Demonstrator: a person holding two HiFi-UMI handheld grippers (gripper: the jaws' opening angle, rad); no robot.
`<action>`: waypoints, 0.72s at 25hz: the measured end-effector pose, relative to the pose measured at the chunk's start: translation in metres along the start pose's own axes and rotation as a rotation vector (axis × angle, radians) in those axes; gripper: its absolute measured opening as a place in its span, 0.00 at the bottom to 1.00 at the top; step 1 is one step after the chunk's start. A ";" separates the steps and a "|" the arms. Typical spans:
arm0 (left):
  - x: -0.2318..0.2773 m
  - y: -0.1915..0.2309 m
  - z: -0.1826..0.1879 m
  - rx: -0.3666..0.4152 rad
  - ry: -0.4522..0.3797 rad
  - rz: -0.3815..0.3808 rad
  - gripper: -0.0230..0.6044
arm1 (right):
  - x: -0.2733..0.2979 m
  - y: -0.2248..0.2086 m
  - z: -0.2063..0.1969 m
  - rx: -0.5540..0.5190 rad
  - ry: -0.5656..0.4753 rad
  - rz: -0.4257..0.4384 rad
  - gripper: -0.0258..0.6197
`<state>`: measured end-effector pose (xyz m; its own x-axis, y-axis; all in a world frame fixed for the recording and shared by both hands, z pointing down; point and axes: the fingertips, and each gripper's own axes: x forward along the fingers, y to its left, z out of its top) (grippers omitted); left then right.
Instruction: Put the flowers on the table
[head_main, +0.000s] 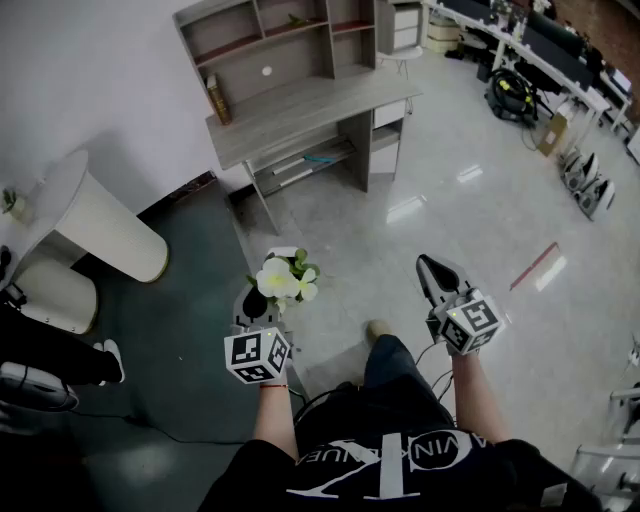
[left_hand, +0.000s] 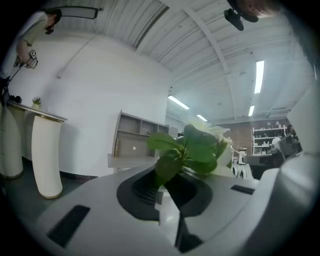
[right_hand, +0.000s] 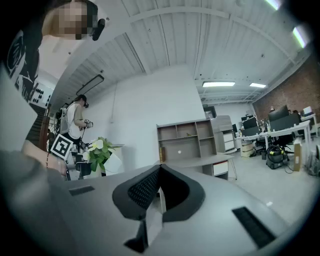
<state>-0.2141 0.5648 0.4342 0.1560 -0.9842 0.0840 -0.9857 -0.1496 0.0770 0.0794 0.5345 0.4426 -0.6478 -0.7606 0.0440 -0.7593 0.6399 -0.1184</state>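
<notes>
Head view: flowers (head_main: 284, 278) up off the floor and well short of the tabletop (head_main: 300, 110), pinched low on the stems by the left tongs (head_main: 272, 292), so that the white blooms and green leaves stand free above the grip instead of being crushed in it. Checked against the left gripper view: pads closed on the stems, leaves fanning out just past the tips, tabletop far beyond them. Carried upright and out in front of the body, probably to keep the blooms from brushing anything on the way to the tabletop. Right tongs (head_main: 432, 272) likewise well short of the tabletop and aimed toward it, pads brought together with nothing between them. Plainly idle, perhaps kept ready to steady the flowers once set down. Grey tabletop backed by open shelves, with a brown bottle-like thing (head_main: 218, 100) standing at its left end and a long bare stretch in the middle, which looks like the natural landing spot. Off to the tabletop's left, a round white stand (head_main: 60, 195), also a possible target, so no certainty which surface is meant. Judged as mid-carry: approach not yet finished, lowering and release to come, with tipping on release as the main risk.
</notes>
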 end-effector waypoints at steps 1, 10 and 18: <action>0.000 0.000 -0.001 -0.001 0.001 0.002 0.08 | -0.001 -0.001 0.000 -0.001 0.000 0.000 0.05; -0.007 0.007 -0.007 -0.037 0.009 0.017 0.08 | -0.007 0.000 -0.002 0.006 0.000 -0.003 0.05; 0.005 0.011 -0.004 -0.076 -0.001 0.022 0.08 | -0.004 -0.012 0.006 -0.013 0.013 -0.035 0.06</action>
<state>-0.2240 0.5588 0.4394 0.1342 -0.9873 0.0854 -0.9813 -0.1204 0.1500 0.0917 0.5296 0.4380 -0.6218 -0.7808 0.0612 -0.7820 0.6146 -0.1035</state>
